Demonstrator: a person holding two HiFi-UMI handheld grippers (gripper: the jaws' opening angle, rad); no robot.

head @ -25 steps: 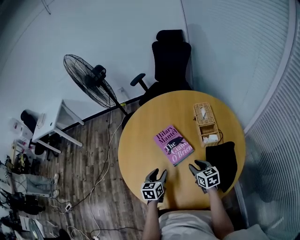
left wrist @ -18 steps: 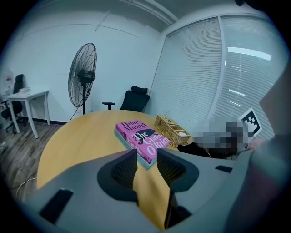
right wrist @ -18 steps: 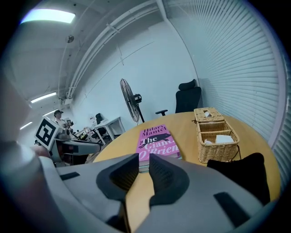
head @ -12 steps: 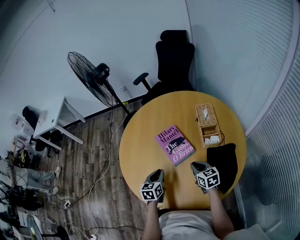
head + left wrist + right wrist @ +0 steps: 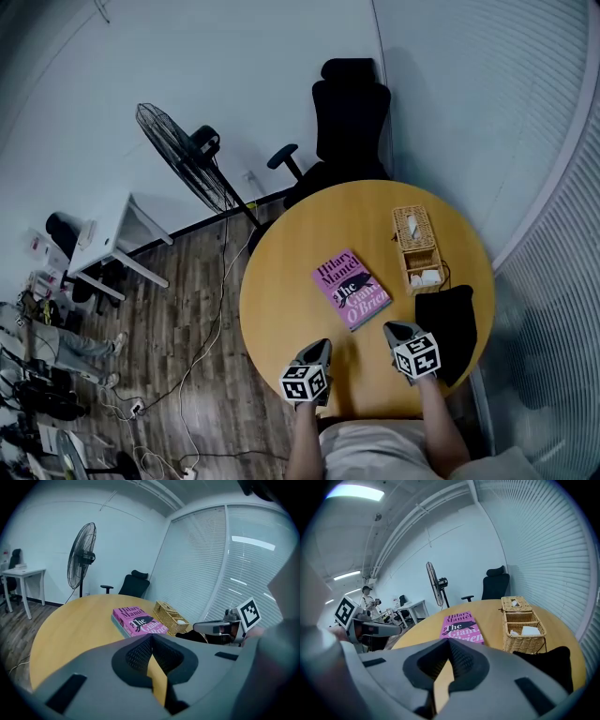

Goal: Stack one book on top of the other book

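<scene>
Book (image 5: 351, 290) lies beyond left claw (image 5: 319, 347) and right claw (image 5: 398, 329), both just closed on nothing; best reopened before gripping its edge.

The head view looks steeply down from high above the near edge of the round table (image 5: 281, 281). Both gripper views sit low at that edge, facing across it, sharing the pink book (image 5: 139, 620) (image 5: 461, 626) mid-table.

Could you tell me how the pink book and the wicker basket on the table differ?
The pink book lies flat and closed near the table's middle; the wicker basket stands taller, with compartments, nearer the right edge. The book is printed pink; the basket is woven tan. Both rest on the round table.
</scene>
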